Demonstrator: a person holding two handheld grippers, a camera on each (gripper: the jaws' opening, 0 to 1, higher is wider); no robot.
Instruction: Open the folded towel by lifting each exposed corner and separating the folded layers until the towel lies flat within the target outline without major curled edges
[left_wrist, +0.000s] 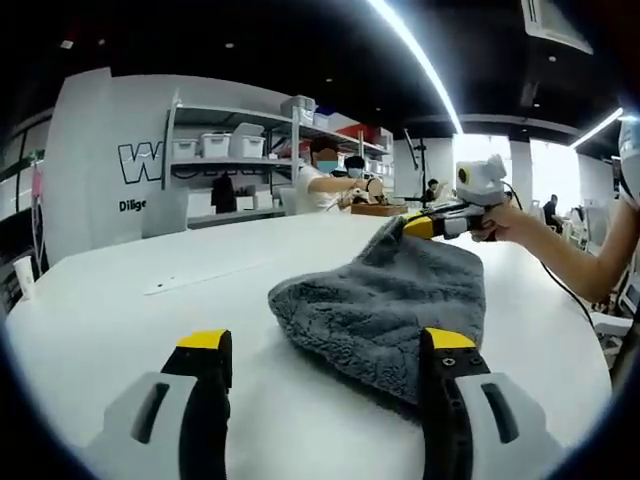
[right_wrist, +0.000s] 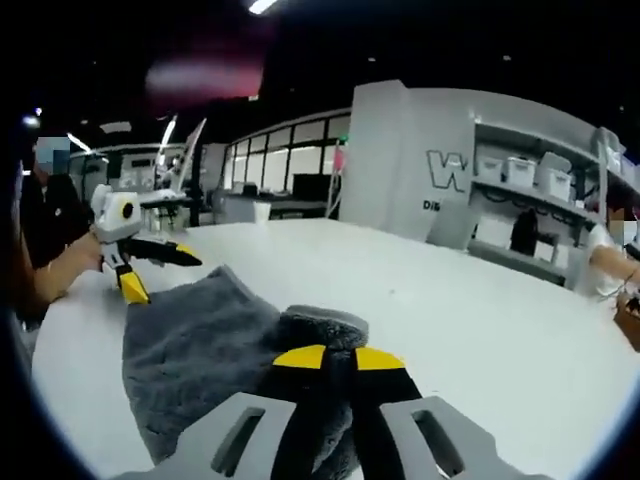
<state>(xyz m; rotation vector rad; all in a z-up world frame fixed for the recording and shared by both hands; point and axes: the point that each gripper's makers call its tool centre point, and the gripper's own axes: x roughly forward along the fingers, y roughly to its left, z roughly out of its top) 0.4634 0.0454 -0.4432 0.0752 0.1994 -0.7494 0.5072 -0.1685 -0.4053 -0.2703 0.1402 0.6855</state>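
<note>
A large outlined "W" stands on the far white wall panel (left_wrist: 110, 160), with smaller dark letters "Dilige" below it, both cut off by the shelf (left_wrist: 230, 160). In the right gripper view the panel (right_wrist: 420, 160) reads "W" and "Di".

Towel (right_wrist: 205, 350) near edge hidden behind right tool (right_wrist: 325, 358); wall lettering (left_wrist: 138, 160) cut by shelf.

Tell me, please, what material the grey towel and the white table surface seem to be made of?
The towel looks like a plush microfibre or terry cloth: its surface is fuzzy, matte and slumps in soft folds. The table seems a smooth, hard laminate or painted board, plain white with a faint sheen; its exact material cannot be told.
</note>
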